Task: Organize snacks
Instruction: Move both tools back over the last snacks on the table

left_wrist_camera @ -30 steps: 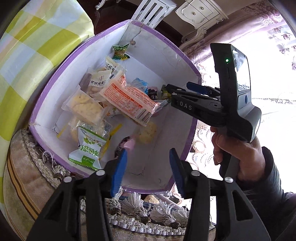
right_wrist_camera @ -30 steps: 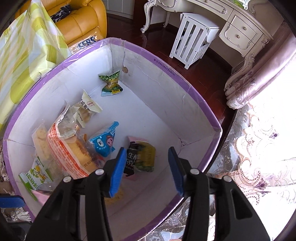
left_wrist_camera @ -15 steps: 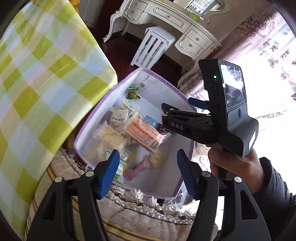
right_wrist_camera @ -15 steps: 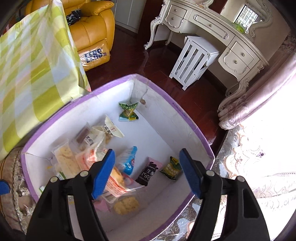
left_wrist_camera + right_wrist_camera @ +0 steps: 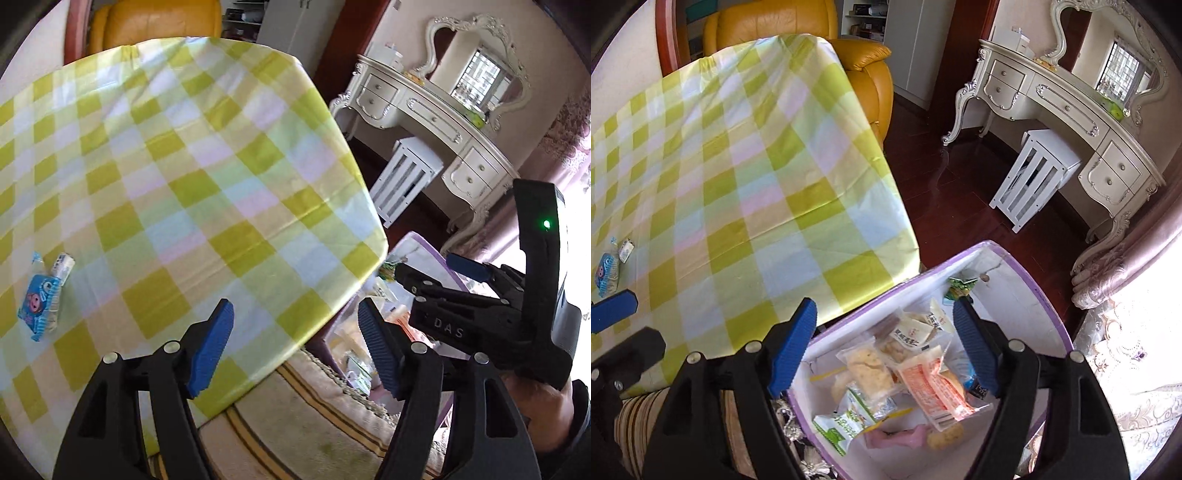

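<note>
A white box with a purple rim (image 5: 1049,306) holds several snack packs, among them an orange-and-white pack (image 5: 932,386) and a green-and-white pack (image 5: 846,421). My right gripper (image 5: 884,349) is open and empty above the box's left rim. My left gripper (image 5: 295,347) is open and empty above the edge of the checked tablecloth (image 5: 166,177). A blue snack pack (image 5: 37,299) and a small white pack (image 5: 63,266) lie on the cloth at the far left; the blue one also shows in the right wrist view (image 5: 606,271). The right gripper's body (image 5: 480,314) shows at right.
The box (image 5: 439,258) sits beside the table on a fringed, striped surface (image 5: 314,417). A white dressing table (image 5: 1052,107), a white slatted stool (image 5: 1034,177) and a yellow leather armchair (image 5: 857,55) stand on the dark wood floor beyond.
Both grippers have risen and pulled back from the box. The left one has swung left over the tablecloth, bringing the blue and white packs into view. Both stay open and empty.
</note>
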